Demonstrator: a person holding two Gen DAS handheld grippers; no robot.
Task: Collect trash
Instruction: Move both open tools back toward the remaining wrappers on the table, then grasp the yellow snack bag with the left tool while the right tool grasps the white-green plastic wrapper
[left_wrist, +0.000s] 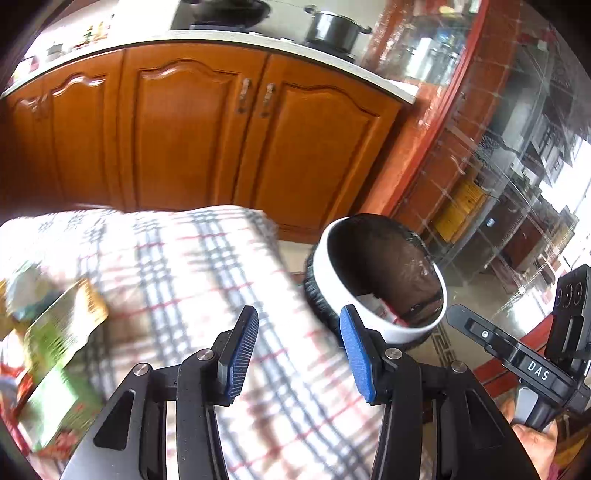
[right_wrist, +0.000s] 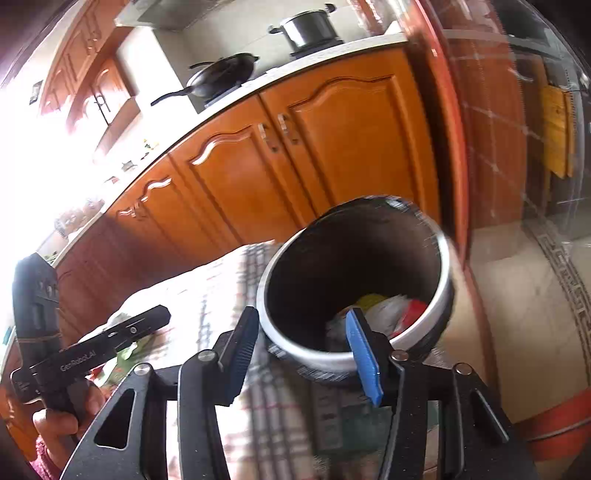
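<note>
A round trash bin (left_wrist: 384, 280) with a white rim and dark inside stands on the floor off the table's right corner. In the right wrist view the bin (right_wrist: 354, 280) holds crumpled wrappers (right_wrist: 388, 314) in white, yellow and red. My left gripper (left_wrist: 299, 350) is open and empty above the checked tablecloth (left_wrist: 207, 280), left of the bin. My right gripper (right_wrist: 299, 354) is open and empty, hovering at the bin's near rim. Blurred green and red packaging (left_wrist: 55, 354) lies on the table at the far left.
Orange wooden cabinets (left_wrist: 207, 140) with a white counter, a pot (left_wrist: 332, 29) and a pan (right_wrist: 225, 74) stand behind. A glass-fronted red cabinet (left_wrist: 491, 177) is at the right. The other gripper's body shows in each view (left_wrist: 535, 369) (right_wrist: 74, 354). Tiled floor (right_wrist: 528, 295) lies right of the bin.
</note>
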